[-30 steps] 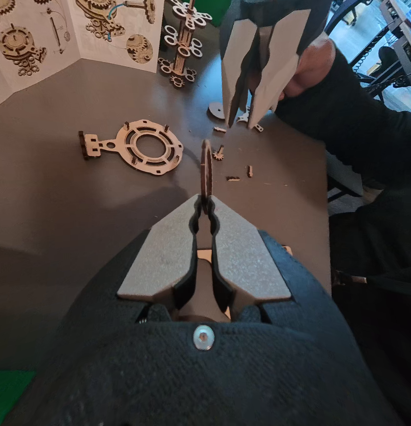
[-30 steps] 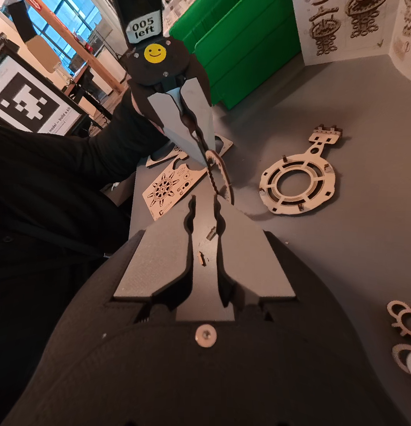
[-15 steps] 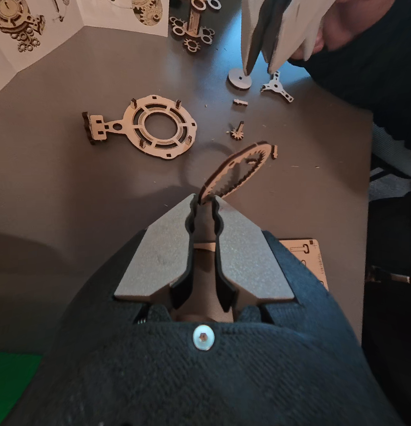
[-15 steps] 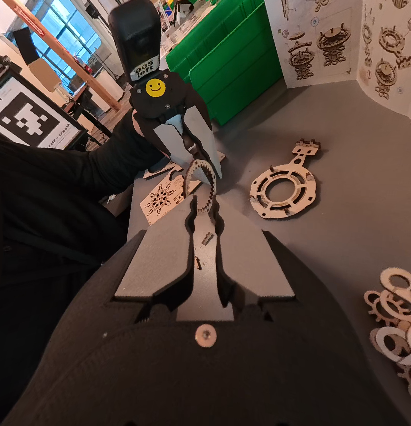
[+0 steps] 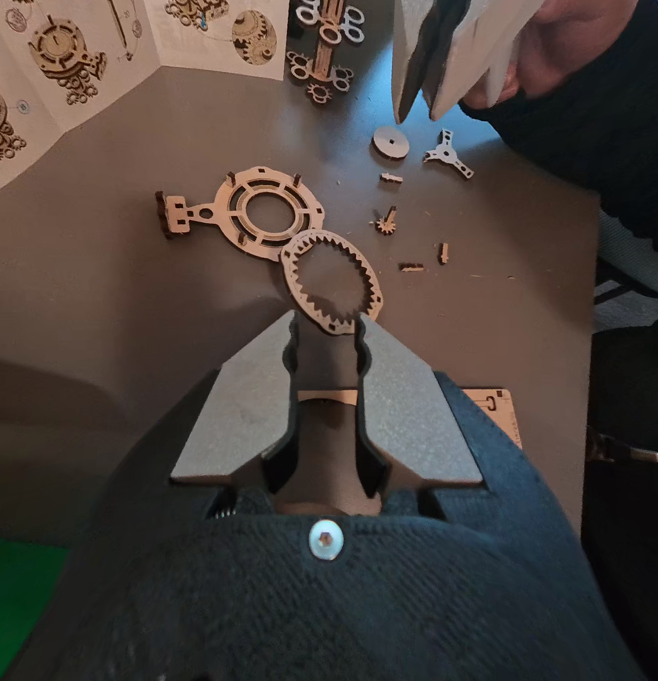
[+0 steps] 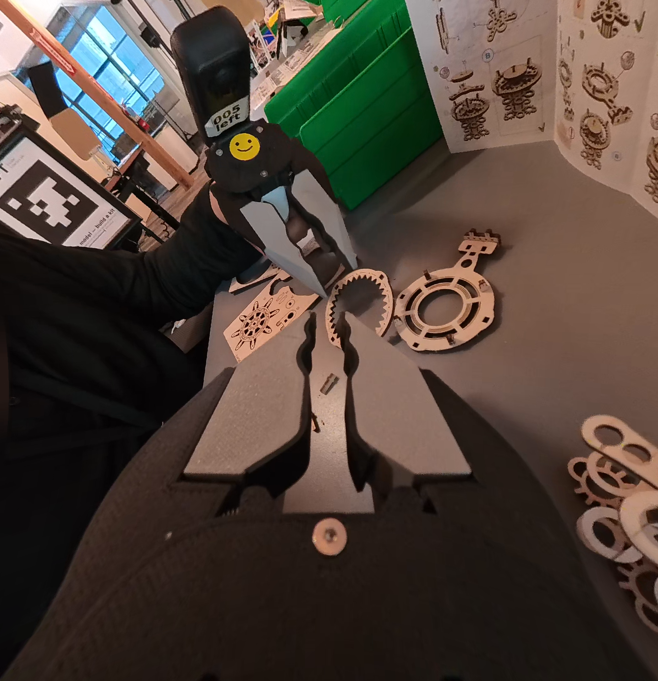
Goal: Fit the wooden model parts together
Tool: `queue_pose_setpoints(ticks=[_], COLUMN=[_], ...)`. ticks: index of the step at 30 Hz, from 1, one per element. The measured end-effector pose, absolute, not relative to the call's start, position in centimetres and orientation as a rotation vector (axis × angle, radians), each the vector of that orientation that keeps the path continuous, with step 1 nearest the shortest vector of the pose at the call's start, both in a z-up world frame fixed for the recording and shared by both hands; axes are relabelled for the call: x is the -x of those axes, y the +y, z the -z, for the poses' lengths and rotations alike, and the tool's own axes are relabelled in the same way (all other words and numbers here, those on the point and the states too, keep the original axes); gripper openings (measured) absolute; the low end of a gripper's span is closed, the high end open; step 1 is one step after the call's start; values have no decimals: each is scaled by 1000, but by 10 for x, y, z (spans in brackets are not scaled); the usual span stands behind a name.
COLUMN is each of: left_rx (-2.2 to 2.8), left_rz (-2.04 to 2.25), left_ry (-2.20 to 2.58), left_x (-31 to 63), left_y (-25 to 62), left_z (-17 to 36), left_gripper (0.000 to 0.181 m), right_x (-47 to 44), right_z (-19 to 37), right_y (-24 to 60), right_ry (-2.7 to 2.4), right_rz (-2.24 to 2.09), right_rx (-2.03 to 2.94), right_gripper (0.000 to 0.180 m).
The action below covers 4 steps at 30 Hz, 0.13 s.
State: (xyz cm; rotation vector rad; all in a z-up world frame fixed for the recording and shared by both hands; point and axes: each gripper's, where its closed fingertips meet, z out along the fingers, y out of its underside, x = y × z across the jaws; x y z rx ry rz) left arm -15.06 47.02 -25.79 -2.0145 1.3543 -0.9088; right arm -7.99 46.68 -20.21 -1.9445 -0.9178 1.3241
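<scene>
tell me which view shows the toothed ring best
The left wrist view: the toothed ring lies whole just beyond the open left gripper, inner teeth clear. In the right wrist view the right gripper covers its near edge.

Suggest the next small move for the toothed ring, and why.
Probably re-grip the toothed ring with the left gripper and slide it over the round base plate. The jaws stand open, the ring lies loose beside the plate, overlapping its edge, and the plate's upright pegs are bare.
</scene>
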Motion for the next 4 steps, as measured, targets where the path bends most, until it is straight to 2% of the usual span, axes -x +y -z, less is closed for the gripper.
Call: queue_pose_setpoints(ticks=[4], left_rx=[1999], left_rz=[895], left_ry=[1320], left_x=[153], left_y=[475], left_z=[251], left_gripper=[34], right_x=[78], right_z=[201], right_y=[468], right_ry=[-908], right_rz=[-1321], right_rx=[1939], right_gripper=[9])
